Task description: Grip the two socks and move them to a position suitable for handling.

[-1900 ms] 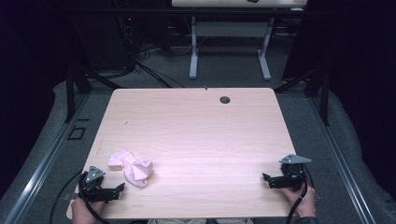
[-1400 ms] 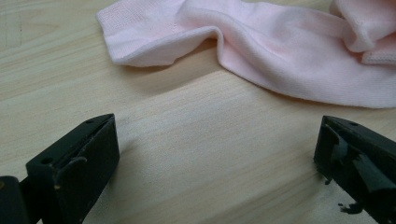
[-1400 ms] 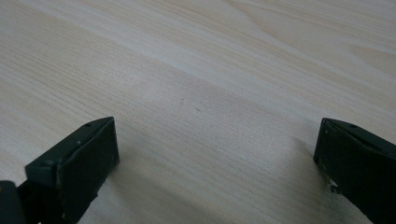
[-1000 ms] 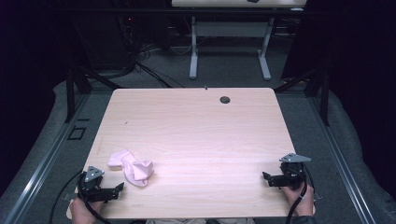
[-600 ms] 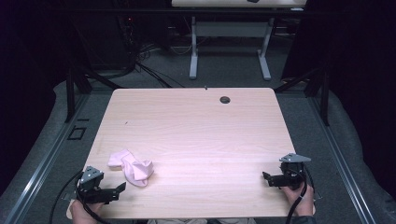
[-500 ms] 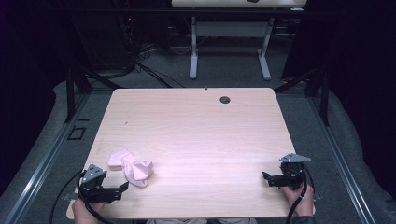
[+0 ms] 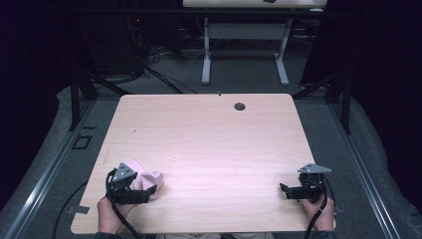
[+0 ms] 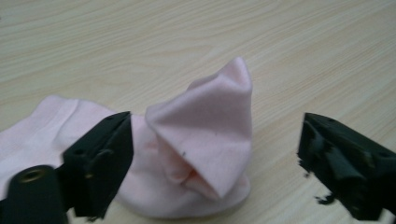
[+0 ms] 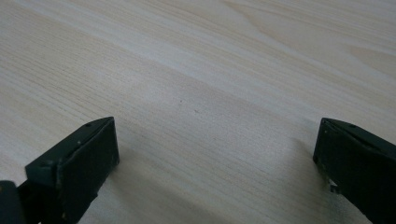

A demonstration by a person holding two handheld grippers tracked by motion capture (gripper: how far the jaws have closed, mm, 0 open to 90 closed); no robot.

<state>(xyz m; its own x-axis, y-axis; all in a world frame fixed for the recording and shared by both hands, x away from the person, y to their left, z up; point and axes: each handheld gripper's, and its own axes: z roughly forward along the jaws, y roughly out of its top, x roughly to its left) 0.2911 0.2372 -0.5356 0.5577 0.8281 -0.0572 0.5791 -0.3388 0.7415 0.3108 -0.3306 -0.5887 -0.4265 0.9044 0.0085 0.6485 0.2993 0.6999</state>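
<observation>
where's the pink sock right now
In the high view the pink sock lies crumpled at the table's near-left corner, right at the open left gripper; it bunches up between the jaws in the left gripper view.

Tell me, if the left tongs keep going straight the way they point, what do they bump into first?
Most likely the crumpled pink sock. It lies right between the open jaws of the left tongs, just ahead of them on the wooden table. How much gap remains is hard to judge.

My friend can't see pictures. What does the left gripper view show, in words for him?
A crumpled pale pink cloth lies on a light wooden table, one fold sticking up in a peak. The left gripper has its two black jaws wide open on either side of the cloth, not squeezing it.
</observation>
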